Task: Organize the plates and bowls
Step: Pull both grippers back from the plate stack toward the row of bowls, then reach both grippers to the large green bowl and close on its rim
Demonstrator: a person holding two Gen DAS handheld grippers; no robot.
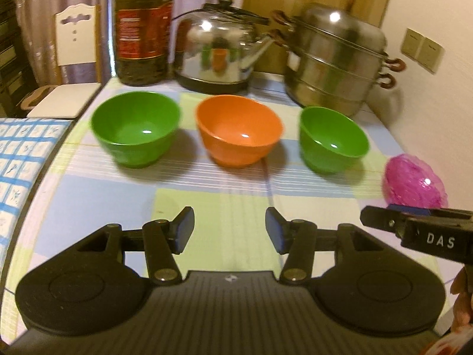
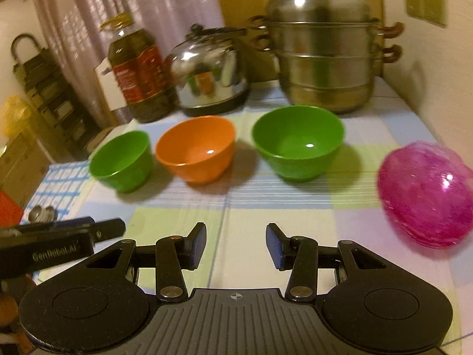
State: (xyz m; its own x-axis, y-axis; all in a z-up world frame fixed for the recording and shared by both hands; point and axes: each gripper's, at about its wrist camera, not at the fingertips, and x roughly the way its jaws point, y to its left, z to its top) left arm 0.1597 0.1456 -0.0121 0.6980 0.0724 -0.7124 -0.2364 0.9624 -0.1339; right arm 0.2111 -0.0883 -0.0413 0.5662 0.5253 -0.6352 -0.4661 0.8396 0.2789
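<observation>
**Three bowls lined up, both grippers empty**

From the left wrist view, I am looking along the left gripper [image 1: 230, 233], whose jaws are standing partly open with only the checked tablecloth [image 1: 207, 207] between them. Beyond it, three bowls are sitting upright in a row, apart from one another: a green bowl [image 1: 136, 128] on the left, an orange bowl [image 1: 239, 130] in the middle, and a second green bowl [image 1: 332, 139] on the right. A pink stack of plates [image 1: 414, 182] is lying near the right edge. Behind the bowls are standing an oil bottle [image 1: 143, 29], a kettle [image 1: 218, 50] and a steamer pot [image 1: 337, 59].

From the right wrist view, I am seeing the right gripper [image 2: 236, 247] hovering over the cloth, its jaws partly open and gripping nothing. The same row is showing ahead, with the pink plates at the right and the left gripper's tip poking in at the left edge.
</observation>
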